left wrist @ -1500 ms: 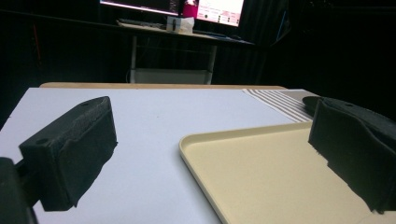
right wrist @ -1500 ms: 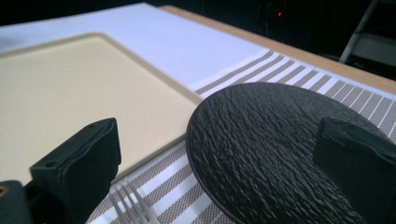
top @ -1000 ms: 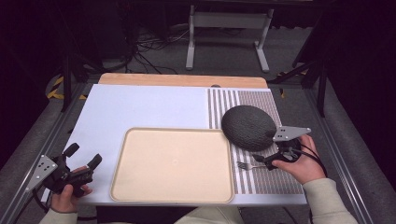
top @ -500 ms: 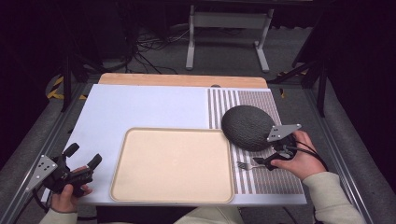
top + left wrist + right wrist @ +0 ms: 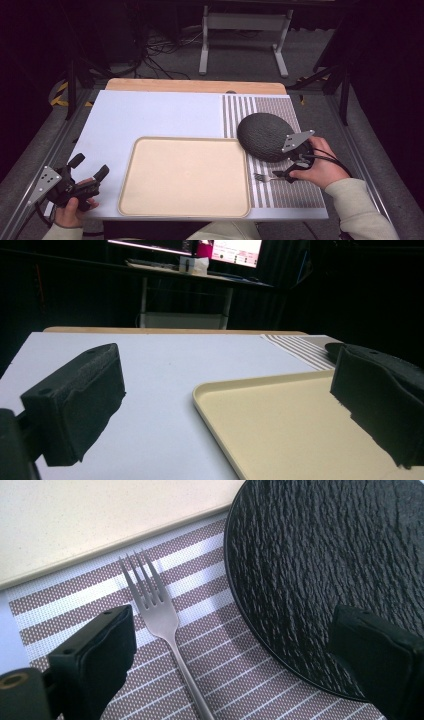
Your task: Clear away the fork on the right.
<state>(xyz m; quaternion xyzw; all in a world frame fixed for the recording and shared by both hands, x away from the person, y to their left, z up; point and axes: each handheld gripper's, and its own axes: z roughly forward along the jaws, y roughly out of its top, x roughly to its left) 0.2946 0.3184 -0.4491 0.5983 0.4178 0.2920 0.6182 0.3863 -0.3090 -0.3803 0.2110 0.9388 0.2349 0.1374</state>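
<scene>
A silver fork (image 5: pixel 159 611) lies on the striped placemat (image 5: pixel 210 645), tines toward the beige tray (image 5: pixel 100 515). A black textured plate (image 5: pixel 340 565) rests just beside it. My right gripper (image 5: pixel 235 665) hovers open over the mat, with the fork handle between its jaws and one jaw over the plate's rim. In the high view the right gripper (image 5: pixel 287 167) sits between the plate (image 5: pixel 262 136) and the fork (image 5: pixel 264 176). My left gripper (image 5: pixel 91 165) is open at the table's front left corner, holding nothing, beside the tray (image 5: pixel 185 175).
The white table top (image 5: pixel 150 115) stretches behind the tray, and a wooden strip (image 5: pixel 195 86) runs along the far edge. The placemat (image 5: pixel 285 195) covers the right part. In the left gripper view the tray's rim (image 5: pixel 220 385) lies just ahead.
My right gripper has shifted slightly left, closer over the fork. The left gripper, plate and tray have stayed put.
</scene>
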